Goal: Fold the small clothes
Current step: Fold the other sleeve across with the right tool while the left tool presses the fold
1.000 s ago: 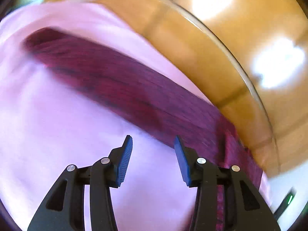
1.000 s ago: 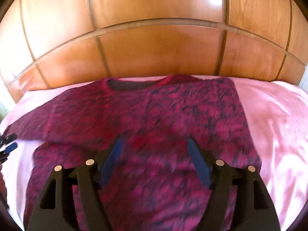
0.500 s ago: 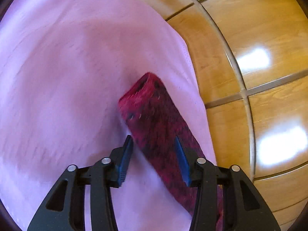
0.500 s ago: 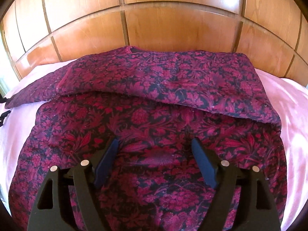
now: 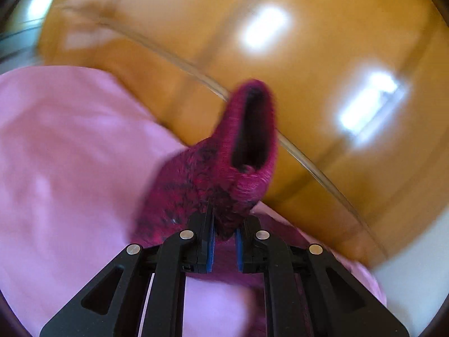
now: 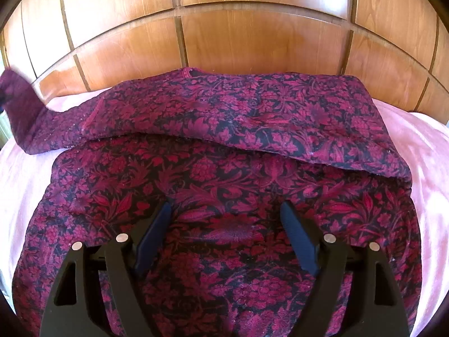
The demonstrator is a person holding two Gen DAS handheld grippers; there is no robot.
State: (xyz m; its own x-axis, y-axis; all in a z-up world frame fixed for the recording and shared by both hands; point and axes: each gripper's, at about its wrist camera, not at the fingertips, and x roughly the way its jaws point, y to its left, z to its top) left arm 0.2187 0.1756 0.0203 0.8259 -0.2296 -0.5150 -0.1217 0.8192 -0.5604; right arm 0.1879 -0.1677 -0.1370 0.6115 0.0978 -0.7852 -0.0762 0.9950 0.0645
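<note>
sweater (image 6: 224,174): crimson-on-black floral | sheet (image 6: 421,140): plain pink | headboard (image 6: 252,42): orange-brown wood | pads (image 6: 297,233): blue

Right claw (image 6: 224,219) sits wide open over the lower part of a dark red floral sweater (image 6: 230,185), nothing between its blue pads, can't tell if they touch the fabric. The sweater is spread on a pink bed cover (image 6: 421,140), top part folded down over the body. Its sleeve (image 6: 25,112) at far left lifts up off the bed, blurry there. Wooden headboard (image 6: 252,36) behind.
</note>
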